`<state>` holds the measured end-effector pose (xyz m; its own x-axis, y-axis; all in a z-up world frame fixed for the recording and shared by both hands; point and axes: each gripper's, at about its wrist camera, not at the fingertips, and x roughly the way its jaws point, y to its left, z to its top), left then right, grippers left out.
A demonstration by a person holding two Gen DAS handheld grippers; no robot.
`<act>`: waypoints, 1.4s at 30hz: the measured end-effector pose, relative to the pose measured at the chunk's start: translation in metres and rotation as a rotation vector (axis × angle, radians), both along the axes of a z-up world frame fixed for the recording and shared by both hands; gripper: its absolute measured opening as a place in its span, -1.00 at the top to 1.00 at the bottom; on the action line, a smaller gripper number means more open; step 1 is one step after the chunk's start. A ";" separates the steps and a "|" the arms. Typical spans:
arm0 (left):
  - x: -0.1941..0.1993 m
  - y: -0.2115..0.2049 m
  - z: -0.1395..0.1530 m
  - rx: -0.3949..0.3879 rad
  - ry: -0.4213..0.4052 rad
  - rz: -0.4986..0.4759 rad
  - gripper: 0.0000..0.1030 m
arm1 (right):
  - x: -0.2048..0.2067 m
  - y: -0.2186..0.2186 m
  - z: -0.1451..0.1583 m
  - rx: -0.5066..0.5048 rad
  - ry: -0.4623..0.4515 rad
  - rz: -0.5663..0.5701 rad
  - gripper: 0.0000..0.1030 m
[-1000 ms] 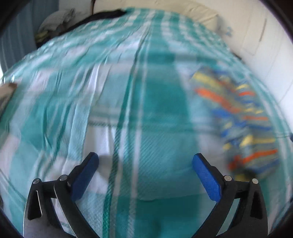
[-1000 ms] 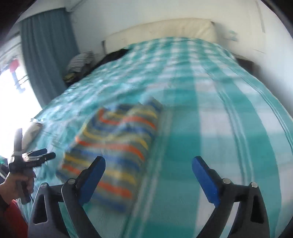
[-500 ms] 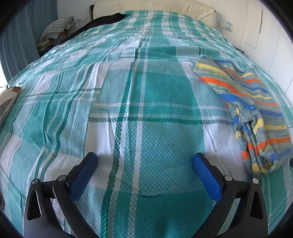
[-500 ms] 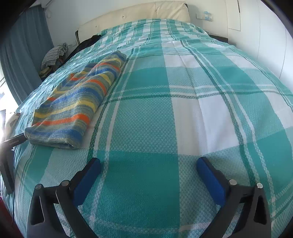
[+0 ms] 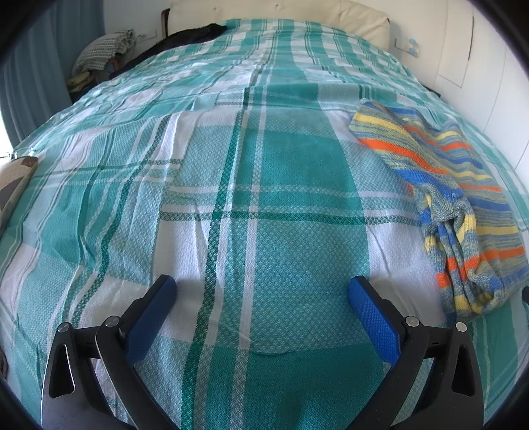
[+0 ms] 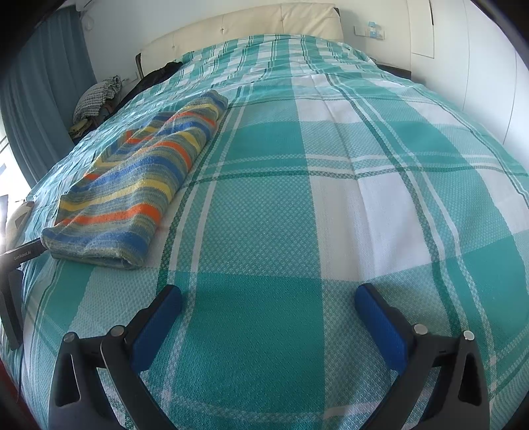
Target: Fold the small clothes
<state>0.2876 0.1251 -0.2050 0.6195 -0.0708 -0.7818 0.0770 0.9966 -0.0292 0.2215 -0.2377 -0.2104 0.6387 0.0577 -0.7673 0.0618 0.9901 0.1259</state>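
Observation:
A folded striped knit garment [image 5: 453,198], in blue, yellow, orange and grey, lies on the teal plaid bedspread [image 5: 264,165]. In the left wrist view it is to the right of my left gripper [image 5: 261,291], which is open and empty just above the bedspread. In the right wrist view the garment [image 6: 142,178] lies to the left of my right gripper [image 6: 267,297], which is also open and empty over the bedspread [image 6: 330,165]. Neither gripper touches the garment.
A cream headboard [image 6: 244,26] is at the far end. A pile of clothes [image 5: 102,56] sits beside the bed at the far left, with a dark item [image 5: 191,34] near it. White wall panels [image 6: 463,49] run along the right. The left gripper's body [image 6: 13,264] shows at the right wrist view's left edge.
Both grippers have settled after a blurred sweep; the garment now lies still, left of the right gripper and right of the left one. Since half a second ago, almost nothing moved.

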 end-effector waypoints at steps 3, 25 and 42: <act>0.000 0.000 0.000 0.000 0.000 0.000 -0.99 | -0.001 0.000 0.000 0.006 -0.007 0.000 -1.00; 0.000 0.000 0.000 0.001 0.000 0.001 -0.99 | -0.002 -0.002 -0.002 0.020 -0.017 -0.003 -1.00; -0.001 0.011 0.015 -0.142 0.074 0.021 -0.95 | -0.001 -0.002 -0.002 0.031 -0.018 -0.004 -1.00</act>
